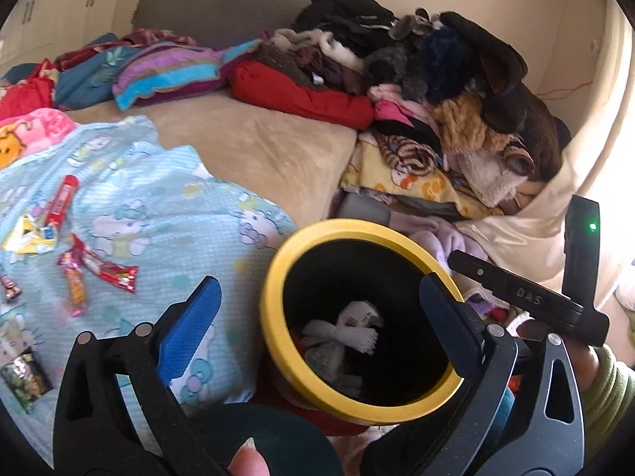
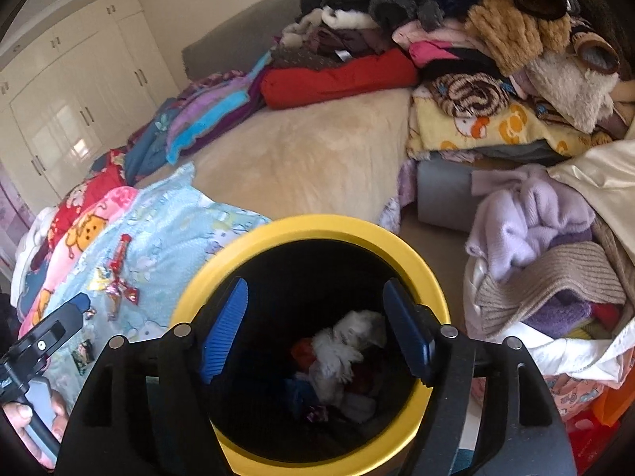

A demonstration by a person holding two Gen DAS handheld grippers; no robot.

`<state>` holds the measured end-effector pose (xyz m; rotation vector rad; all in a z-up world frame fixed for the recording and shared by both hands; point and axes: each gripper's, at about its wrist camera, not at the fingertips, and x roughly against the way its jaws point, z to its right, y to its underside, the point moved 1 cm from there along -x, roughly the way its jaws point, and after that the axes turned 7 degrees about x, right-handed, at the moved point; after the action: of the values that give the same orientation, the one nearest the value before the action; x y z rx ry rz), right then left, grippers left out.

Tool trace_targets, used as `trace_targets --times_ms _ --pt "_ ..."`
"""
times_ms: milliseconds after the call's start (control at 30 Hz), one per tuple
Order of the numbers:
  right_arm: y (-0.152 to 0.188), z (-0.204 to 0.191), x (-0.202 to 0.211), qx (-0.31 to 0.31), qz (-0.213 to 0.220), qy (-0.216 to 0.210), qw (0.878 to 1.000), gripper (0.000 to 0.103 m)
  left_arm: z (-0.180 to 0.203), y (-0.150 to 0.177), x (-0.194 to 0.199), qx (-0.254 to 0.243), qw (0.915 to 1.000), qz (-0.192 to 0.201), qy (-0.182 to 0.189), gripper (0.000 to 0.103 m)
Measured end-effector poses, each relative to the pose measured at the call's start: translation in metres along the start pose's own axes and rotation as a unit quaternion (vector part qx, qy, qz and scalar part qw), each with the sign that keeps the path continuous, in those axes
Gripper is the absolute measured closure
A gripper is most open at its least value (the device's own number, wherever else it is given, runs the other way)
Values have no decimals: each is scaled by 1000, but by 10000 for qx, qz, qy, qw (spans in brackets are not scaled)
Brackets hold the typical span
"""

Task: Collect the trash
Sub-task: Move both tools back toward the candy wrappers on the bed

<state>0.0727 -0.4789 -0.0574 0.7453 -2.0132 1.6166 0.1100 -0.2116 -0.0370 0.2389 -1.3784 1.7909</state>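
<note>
A yellow-rimmed black trash bin [image 1: 278, 261] stands by the bed and holds crumpled white paper [image 1: 357, 329] and other scraps; it also shows in the right wrist view [image 2: 317, 224]. My left gripper [image 1: 321, 309] is open and empty, its fingers straddling the bin's left rim. My right gripper [image 2: 317, 329] is open and empty, directly over the bin's mouth. Several red and yellow snack wrappers [image 1: 99, 267] lie on the light blue blanket [image 1: 166, 198] to the left; they also show in the right wrist view [image 2: 117, 277]. A dark wrapper [image 1: 24, 373] lies near the blanket's front edge.
A beige bed cover [image 1: 258, 146] lies beyond the blanket. A tall pile of clothes [image 1: 436, 91] fills the back right. Folded bedding [image 1: 166, 67] lies at the back left. White wardrobes [image 2: 75, 95] stand at the far left. More clothes [image 2: 547, 261] are heaped right of the bin.
</note>
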Motion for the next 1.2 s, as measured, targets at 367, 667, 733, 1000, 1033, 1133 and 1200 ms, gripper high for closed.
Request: trace_targets --times_ms 367,667,733,1000,1033,1133,1200 --pt "-3 -48 8 439 199 -321 9983 29 -16 -9 33 62 9986 488 -197 11" --pt "-2 -86 17 761 338 -576 9949 29 -37 -17 60 273 9953 845 -387 11" --pt "-2 -93 18 818 351 -614 9941 29 -42 -19 65 330 9943 915 -430 11" --pt "1 -124 18 1069 361 -753 9908 28 -61 -22 83 357 9903 1159 -683 11" --pt "2 -127 18 1089 358 -767 9904 28 -64 -23 85 365 9895 1188 -744 11" --pt "3 -138 17 1167 346 -836 9890 28 -71 -24 89 401 9878 1246 -848 11" --pt "3 -146 16 1233 345 -881 9878 28 -78 -25 92 458 9865 1283 -904 11"
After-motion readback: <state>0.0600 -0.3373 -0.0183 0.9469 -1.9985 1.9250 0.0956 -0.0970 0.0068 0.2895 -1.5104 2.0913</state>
